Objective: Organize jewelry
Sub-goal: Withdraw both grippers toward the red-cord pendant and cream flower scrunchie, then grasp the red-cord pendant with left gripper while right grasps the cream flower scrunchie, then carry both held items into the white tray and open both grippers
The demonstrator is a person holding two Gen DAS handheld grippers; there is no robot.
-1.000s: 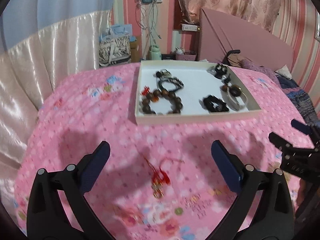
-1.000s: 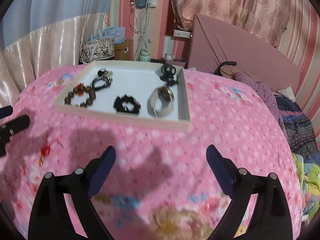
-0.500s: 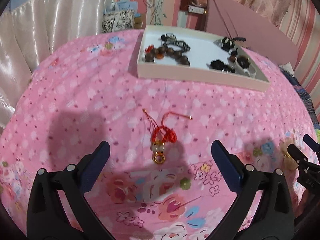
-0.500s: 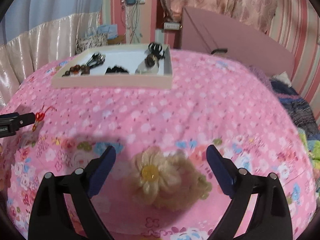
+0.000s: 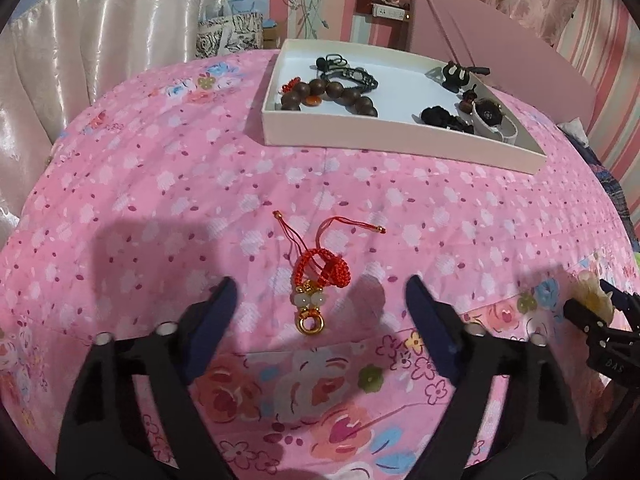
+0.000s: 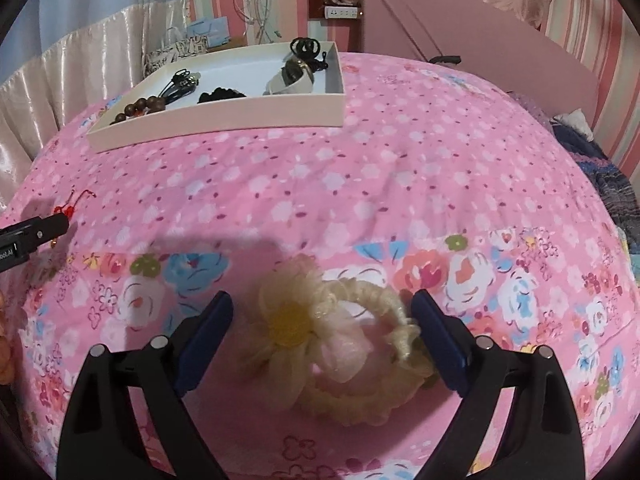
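Observation:
A red cord charm with pale beads and a gold ring [image 5: 314, 280] lies on the pink bedspread. My left gripper [image 5: 320, 304] is open, its fingers either side of the charm's lower end. A cream flower hair tie [image 6: 320, 332] lies on the bedspread between the open fingers of my right gripper [image 6: 322, 316]. A white tray [image 5: 400, 136] farther back holds a brown bead bracelet [image 5: 328, 94], black cords, a black scrunchie [image 5: 444, 116] and a white watch. The tray also shows in the right wrist view [image 6: 224, 116].
The bed is covered by a pink floral bedspread [image 5: 160, 200]. A satin curtain [image 5: 80, 60] hangs at the left. A pink headboard [image 6: 480, 40] stands behind the tray. Dark bedding [image 6: 612, 188] lies at the right edge.
Both grippers have moved down and closer to the bedspread. The charm now sits between the left fingers and the flower hair tie between the right fingers. Both stay open.

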